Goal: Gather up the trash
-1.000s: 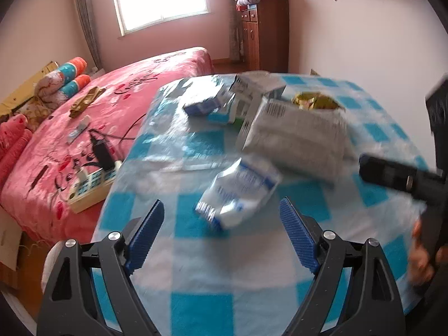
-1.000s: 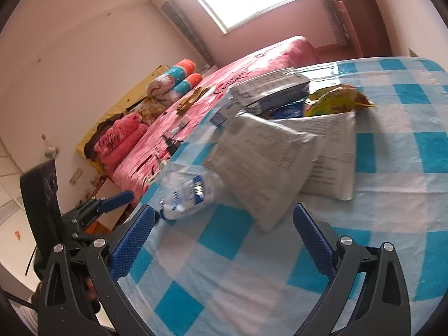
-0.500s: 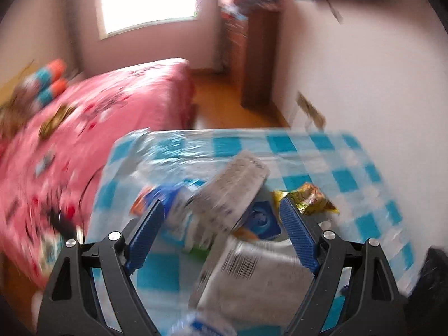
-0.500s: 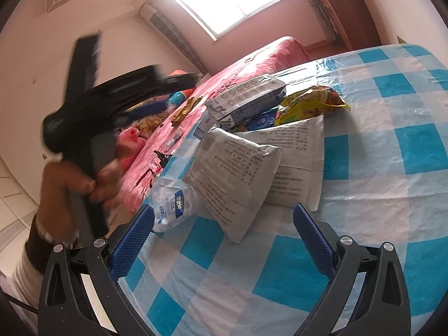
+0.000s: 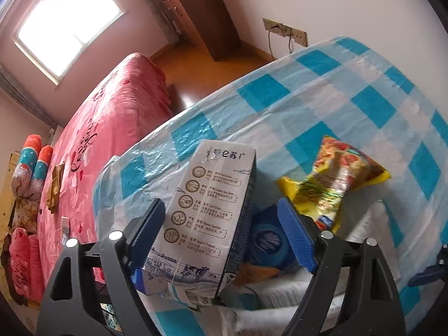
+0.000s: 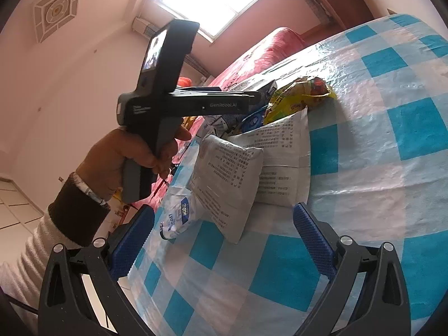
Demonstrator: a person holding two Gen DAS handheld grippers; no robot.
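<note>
The left gripper is closing its jaws around the grey milk carton, which is lying between the blue pads, though neither pad is pressing on it. The carton is resting on the trash pile on the checked tablecloth, with a blue wrapper just beside it and a yellow snack bag beyond. The right gripper is hanging wide open and holding nothing (a grey pouch and a small white packet are lying ahead of it). The left hand is gripping its handle.
</note>
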